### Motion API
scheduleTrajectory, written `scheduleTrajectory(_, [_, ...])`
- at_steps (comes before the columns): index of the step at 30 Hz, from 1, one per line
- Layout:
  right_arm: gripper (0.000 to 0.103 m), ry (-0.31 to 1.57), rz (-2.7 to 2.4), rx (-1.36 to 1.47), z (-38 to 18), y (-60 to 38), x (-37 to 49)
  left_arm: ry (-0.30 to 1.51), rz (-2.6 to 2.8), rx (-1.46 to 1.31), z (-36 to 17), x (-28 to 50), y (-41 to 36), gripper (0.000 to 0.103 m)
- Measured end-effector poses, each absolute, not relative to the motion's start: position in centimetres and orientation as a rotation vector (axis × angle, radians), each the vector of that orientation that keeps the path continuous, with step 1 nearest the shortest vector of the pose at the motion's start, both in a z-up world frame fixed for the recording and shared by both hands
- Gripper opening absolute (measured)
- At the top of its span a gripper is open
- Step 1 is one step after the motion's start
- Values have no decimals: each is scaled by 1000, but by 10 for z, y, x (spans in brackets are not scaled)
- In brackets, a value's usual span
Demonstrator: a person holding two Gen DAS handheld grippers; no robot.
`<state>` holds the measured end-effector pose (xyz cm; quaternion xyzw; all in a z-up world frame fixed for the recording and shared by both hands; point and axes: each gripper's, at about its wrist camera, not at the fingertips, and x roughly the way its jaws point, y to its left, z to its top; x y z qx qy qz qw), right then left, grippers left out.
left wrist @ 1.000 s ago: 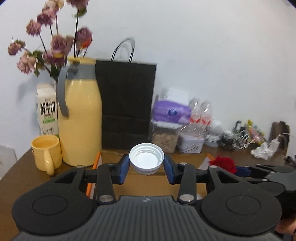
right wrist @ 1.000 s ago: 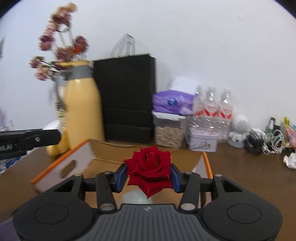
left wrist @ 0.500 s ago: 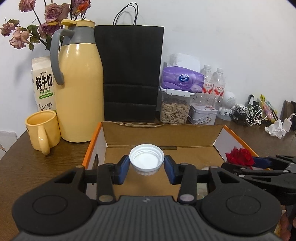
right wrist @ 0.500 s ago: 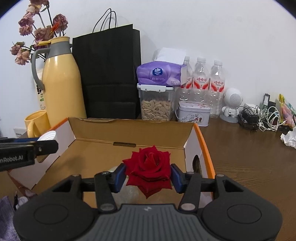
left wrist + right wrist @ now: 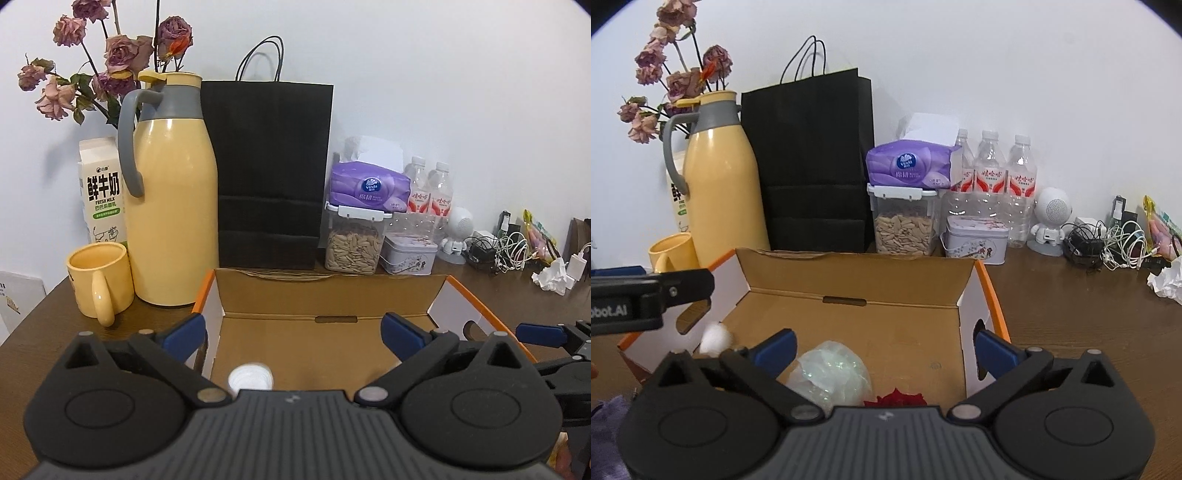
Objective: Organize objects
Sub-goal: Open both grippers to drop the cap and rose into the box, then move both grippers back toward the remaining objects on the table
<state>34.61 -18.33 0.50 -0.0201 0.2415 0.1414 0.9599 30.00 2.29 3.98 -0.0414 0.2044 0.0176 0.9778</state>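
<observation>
An open cardboard box (image 5: pixel 332 280) with orange edges lies in front of both grippers. My left gripper (image 5: pixel 291 332) hovers over its near left part, jaws opening wide, nothing between them. Below it a white bottle cap (image 5: pixel 251 378) shows blurred inside the box; in the right wrist view the cap (image 5: pixel 716 343) is by the left wall. My right gripper (image 5: pixel 884 349) is over the near right part, jaws also opening, empty. A red rose (image 5: pixel 895 398) lies under it on the box floor, beside a crumpled clear wrapper (image 5: pixel 831 373).
Behind the box stand a yellow thermos (image 5: pixel 170 206), a yellow mug (image 5: pixel 99 280), a milk carton (image 5: pixel 101 188), a black paper bag (image 5: pixel 269 173), a seed jar (image 5: pixel 352 243), a tin (image 5: pixel 408 254) and water bottles (image 5: pixel 990 177). Cables (image 5: pixel 1108 243) and crumpled paper (image 5: pixel 1167 280) lie at the right.
Both grippers have opened wide. The white cap has dropped out of the left gripper and the red rose out of the right one, both down into the box.
</observation>
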Motion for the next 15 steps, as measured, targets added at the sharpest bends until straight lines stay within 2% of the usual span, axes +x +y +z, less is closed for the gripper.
scheduleTrajectory(15, [103, 428, 315, -58, 19, -191, 316, 345, 28, -89, 60, 267, 27, 103])
